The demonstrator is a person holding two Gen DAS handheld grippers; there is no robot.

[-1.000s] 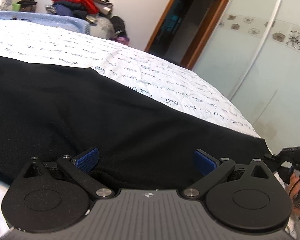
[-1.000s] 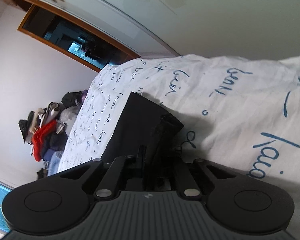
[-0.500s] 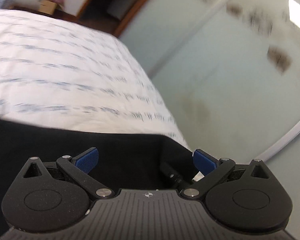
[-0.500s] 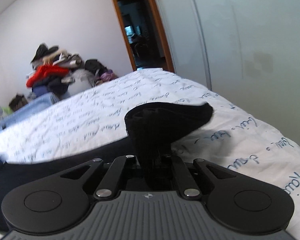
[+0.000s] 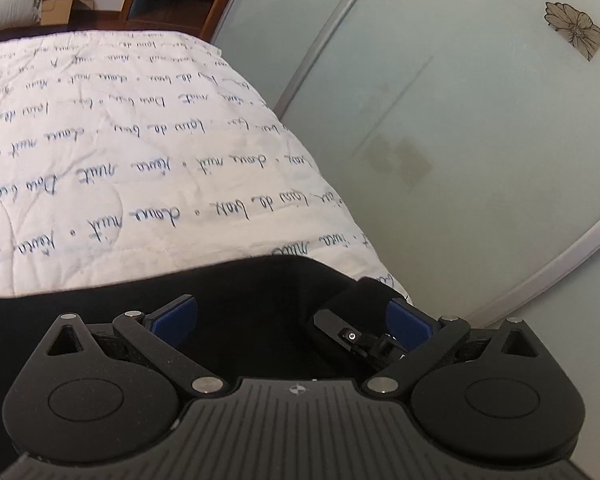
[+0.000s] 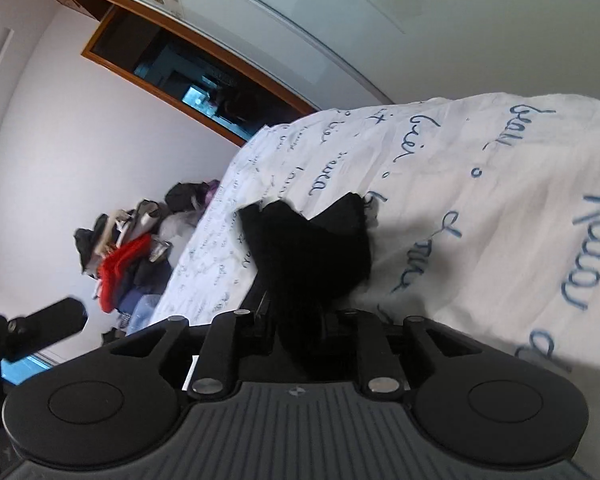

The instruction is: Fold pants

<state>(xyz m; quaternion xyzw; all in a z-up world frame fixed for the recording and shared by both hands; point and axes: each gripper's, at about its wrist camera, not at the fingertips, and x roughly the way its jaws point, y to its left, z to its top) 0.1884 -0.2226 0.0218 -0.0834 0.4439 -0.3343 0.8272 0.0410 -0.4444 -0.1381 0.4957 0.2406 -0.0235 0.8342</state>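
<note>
My left gripper (image 5: 292, 316) stands wide open, its two blue pads (image 5: 176, 314) far apart, with nothing pressed between them. It hangs over the black pants (image 5: 236, 300), which lie spread across the near part of a white quilt (image 5: 148, 168) printed with blue handwriting. Whether the pads brush the cloth I cannot tell. Between the pads, toward the right one, I see the tip of my right gripper (image 5: 354, 338) poking in from below, with a flap of the black cloth bunched over it.

In the right wrist view, my right gripper (image 6: 300, 320) has a wad of the pants (image 6: 312, 252) running back between its fingers. The jaws have just been opening a little, and the gap is narrow. The fingertips are buried under the black cloth, so I cannot make out whether the pads press on it. The wad rises in a crumpled peak above the quilt (image 6: 480, 208).

The right view is rolled sideways, so the bed slopes. At its left edge a dark rod-like part (image 6: 48, 326) is cut off, and I cannot say what it is. Far back there is a heap of clothes (image 6: 128, 256) with something red in it, and a doorway (image 6: 204, 84) that is too dark to read. Most of the pants lie below the left view's frame, hidden by the gripper body. A pale sliding door (image 5: 460, 140) fills the right side there.
</note>
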